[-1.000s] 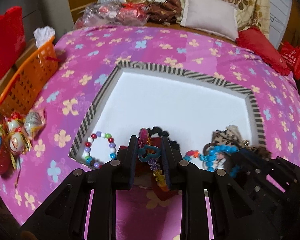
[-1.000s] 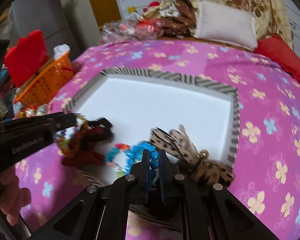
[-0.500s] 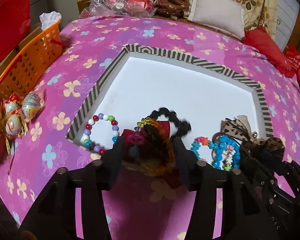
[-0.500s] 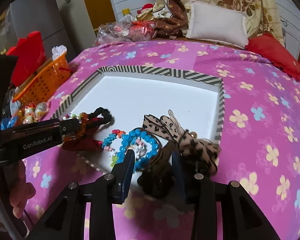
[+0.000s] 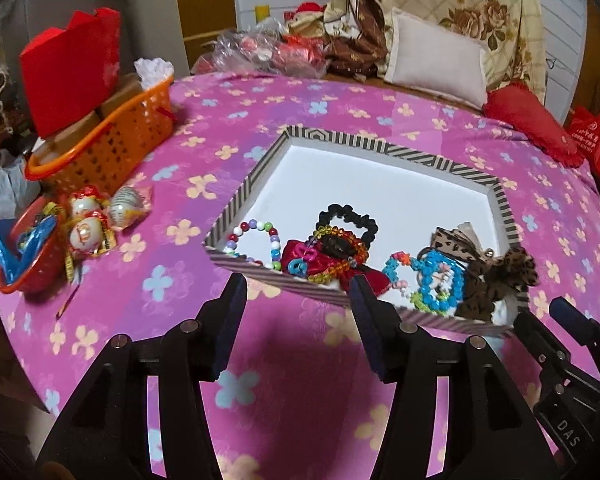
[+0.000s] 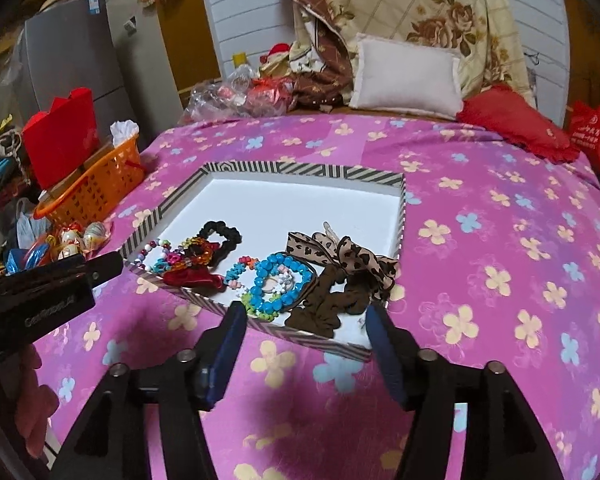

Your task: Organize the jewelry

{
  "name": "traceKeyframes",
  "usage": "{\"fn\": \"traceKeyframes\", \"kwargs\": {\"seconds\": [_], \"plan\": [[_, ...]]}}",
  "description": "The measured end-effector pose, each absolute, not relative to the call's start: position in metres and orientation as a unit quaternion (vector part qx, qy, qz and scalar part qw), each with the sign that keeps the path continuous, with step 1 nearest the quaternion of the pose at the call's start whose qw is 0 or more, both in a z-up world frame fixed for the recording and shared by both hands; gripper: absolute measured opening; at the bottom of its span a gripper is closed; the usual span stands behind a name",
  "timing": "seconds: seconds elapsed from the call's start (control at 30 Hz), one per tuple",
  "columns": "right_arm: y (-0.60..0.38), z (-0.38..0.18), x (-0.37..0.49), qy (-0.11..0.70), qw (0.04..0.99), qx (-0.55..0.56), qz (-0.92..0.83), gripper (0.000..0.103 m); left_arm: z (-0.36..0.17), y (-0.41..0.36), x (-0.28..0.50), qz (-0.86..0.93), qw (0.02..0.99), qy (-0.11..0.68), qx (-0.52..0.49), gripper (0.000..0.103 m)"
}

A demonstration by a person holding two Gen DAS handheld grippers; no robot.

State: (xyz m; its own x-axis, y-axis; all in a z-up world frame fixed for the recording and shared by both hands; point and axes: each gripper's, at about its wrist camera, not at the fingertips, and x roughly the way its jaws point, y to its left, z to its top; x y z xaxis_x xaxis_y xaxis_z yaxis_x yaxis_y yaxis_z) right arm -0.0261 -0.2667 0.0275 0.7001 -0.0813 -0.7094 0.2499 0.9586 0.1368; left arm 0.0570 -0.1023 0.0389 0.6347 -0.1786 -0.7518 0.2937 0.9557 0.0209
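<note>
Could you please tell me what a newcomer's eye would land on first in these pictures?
Probably the shallow white tray with a striped rim on the pink flowered bedspread, with bright jewelry bunched along its near edge: a turquoise bead bracelet beside a leopard-print fabric bow. Both the left claw and right claw hang open before it.

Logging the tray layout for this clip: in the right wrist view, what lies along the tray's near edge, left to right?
Multicolour bead bracelet → red bow with beads → blue bead bracelet → dark brown scrunchie → leopard-print bow, all inside the striped tray.
</note>
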Motion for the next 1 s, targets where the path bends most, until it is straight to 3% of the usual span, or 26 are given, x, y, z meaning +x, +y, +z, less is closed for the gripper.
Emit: {"fn": "traceKeyframes", "kwargs": {"seconds": [0.23, 0.37, 1.0], "plan": [[-0.254, 0.037, -0.038, 0.363, 0.92, 0.11, -0.099, 0.062, 0.051, -0.089, 0.033, -0.126, 0.911, 0.388, 0.065, 0.053], [-0.249, 0.042, -0.043, 0.356, 0.923, 0.107, -0.102, 0.071, 0.058, -0.087, 0.021, -0.124, 0.917, 0.372, 0.071, 0.053], [-0.232, 0.058, -0.054, 0.346, 0.928, 0.09, -0.1, 0.073, 0.071, -0.077, 0.003, -0.114, 0.925, 0.355, 0.069, 0.053]]}}
